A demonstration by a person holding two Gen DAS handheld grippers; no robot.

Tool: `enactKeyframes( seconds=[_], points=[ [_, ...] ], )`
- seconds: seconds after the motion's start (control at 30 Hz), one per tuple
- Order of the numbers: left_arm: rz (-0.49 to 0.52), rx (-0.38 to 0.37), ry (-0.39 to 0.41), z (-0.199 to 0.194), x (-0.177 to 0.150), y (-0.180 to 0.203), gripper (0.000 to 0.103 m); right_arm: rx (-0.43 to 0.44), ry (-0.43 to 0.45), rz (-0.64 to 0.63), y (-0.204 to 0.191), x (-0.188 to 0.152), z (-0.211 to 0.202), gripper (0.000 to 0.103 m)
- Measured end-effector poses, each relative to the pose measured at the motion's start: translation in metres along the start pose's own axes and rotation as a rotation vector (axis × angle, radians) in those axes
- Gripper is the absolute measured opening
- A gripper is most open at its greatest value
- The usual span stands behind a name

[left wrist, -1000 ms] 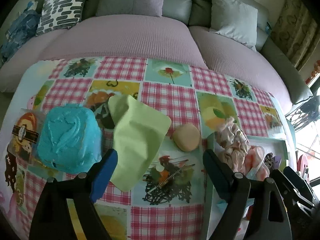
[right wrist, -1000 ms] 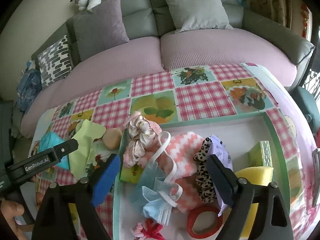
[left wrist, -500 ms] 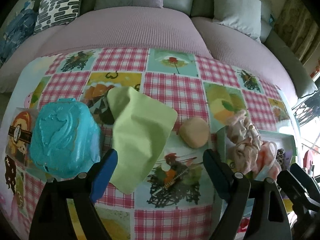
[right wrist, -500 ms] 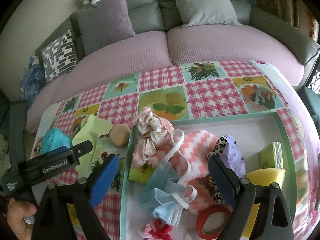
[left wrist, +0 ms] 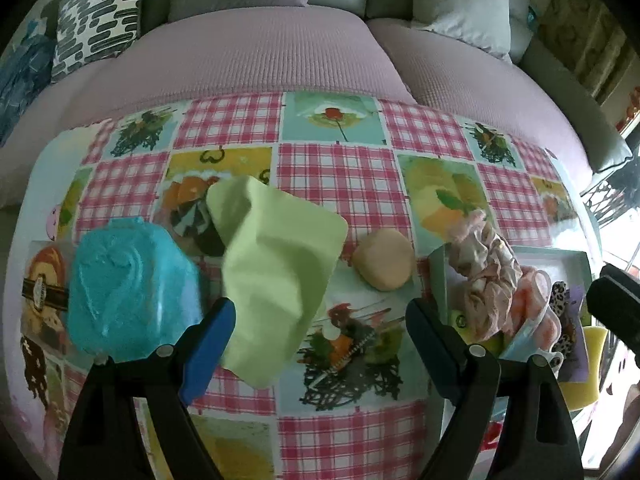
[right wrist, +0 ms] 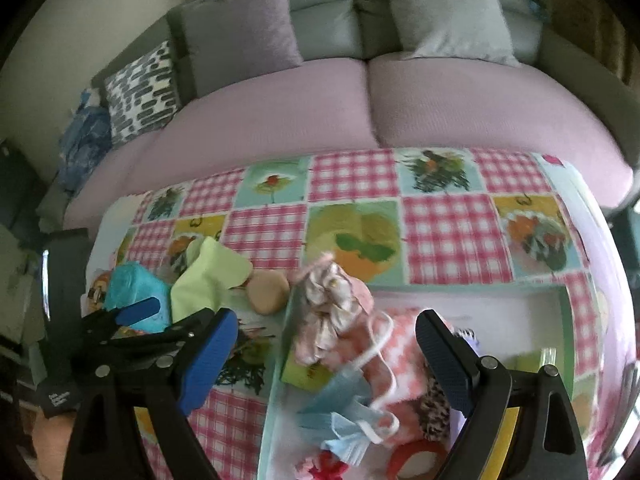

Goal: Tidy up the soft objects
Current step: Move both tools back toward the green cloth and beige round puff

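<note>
Left gripper [left wrist: 320,332] spread wide, empty, above my limp lime-green cloth [left wrist: 276,280] on checked tablecloth [left wrist: 340,184] | right gripper [right wrist: 326,354] released over tray [right wrist: 566,300] | risk: thin cloth slipping, jaws snagging tablecloth.

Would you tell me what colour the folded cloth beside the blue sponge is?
Light green cloth; clearest in the left wrist view.

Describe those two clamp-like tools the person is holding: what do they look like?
Both are black plastic two-finger grippers with silver rivets at the joints. On the left gripper and the right gripper, one finger carries a bright blue pad and the other a dark ribbed pad. The left one's body bears small white lettering, too blurred to read.
</note>
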State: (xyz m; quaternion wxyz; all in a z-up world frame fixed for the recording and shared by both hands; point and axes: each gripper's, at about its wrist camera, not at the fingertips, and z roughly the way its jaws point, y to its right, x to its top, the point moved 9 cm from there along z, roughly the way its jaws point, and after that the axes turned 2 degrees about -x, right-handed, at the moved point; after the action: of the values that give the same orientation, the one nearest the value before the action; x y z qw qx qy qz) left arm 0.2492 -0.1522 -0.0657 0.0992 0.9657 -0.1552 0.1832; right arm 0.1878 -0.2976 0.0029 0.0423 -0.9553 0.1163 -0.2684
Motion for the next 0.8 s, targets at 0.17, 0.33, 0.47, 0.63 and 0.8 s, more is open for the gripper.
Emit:
enactKeyframes(
  seconds=[0.17, 0.33, 0.47, 0.63, 0.8],
  points=[
    [-0.047, 0.001, -0.013, 0.004, -0.018, -0.007, 0.087, 0.006, -0.053, -0.095, -0.023, 0.008, 0.016, 0.092],
    [-0.123, 0.035, -0.031, 0.02, -0.041, -0.015, 0.086, 0.049, -0.112, -0.146, -0.043, 0.003, 0.039, 0.089],
    [-0.16, 0.056, -0.017, 0.028, -0.047, -0.019, 0.084, 0.094, -0.148, -0.162, -0.054, -0.001, 0.06, 0.083],
    [-0.19, 0.091, 0.012, 0.031, -0.045, -0.029, 0.084, 0.127, -0.185, -0.201, -0.068, -0.002, 0.086, 0.077],
    [-0.178, 0.13, 0.02, 0.035, -0.039, -0.032, 0.083, 0.149, -0.227, -0.248, -0.079, -0.002, 0.11, 0.067]
  ],
)
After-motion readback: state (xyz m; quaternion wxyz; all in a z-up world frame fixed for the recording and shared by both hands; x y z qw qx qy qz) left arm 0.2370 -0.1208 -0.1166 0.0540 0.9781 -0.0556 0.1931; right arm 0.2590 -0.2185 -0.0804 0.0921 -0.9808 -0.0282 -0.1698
